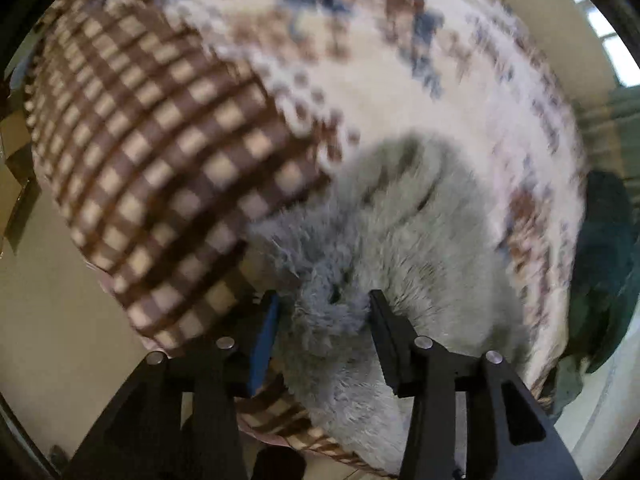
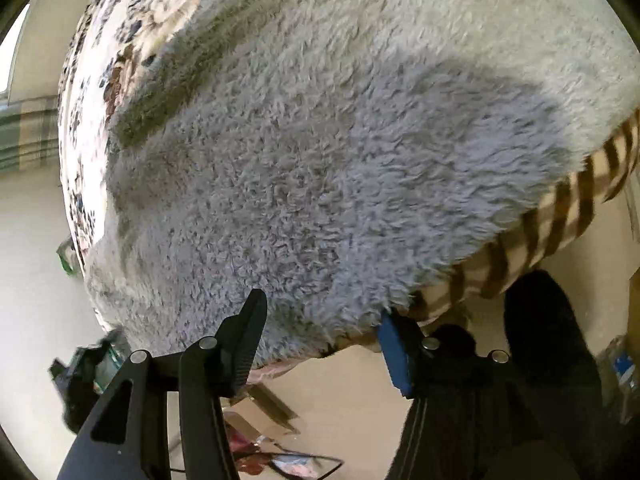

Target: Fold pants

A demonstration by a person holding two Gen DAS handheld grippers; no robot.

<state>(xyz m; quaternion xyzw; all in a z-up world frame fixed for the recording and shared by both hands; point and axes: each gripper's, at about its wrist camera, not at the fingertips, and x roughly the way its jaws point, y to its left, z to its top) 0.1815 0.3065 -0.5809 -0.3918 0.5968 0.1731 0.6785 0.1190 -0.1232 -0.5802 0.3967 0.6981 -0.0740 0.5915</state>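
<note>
On patterned bed: fluffy grey pants [image 2: 320, 160], bunched, thick pile.

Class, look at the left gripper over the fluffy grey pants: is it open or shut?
Open. In the left wrist view the left gripper has its jaws apart, with a tuft of the fluffy grey pants between them, unpinched.

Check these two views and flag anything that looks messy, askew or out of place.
The fluffy grey pants lie bunched in a rumpled heap at the bed's edge, not flat. A dark green garment lies heaped beside the bed, and boxes and papers clutter the floor below. Nothing looks damaged.
</note>
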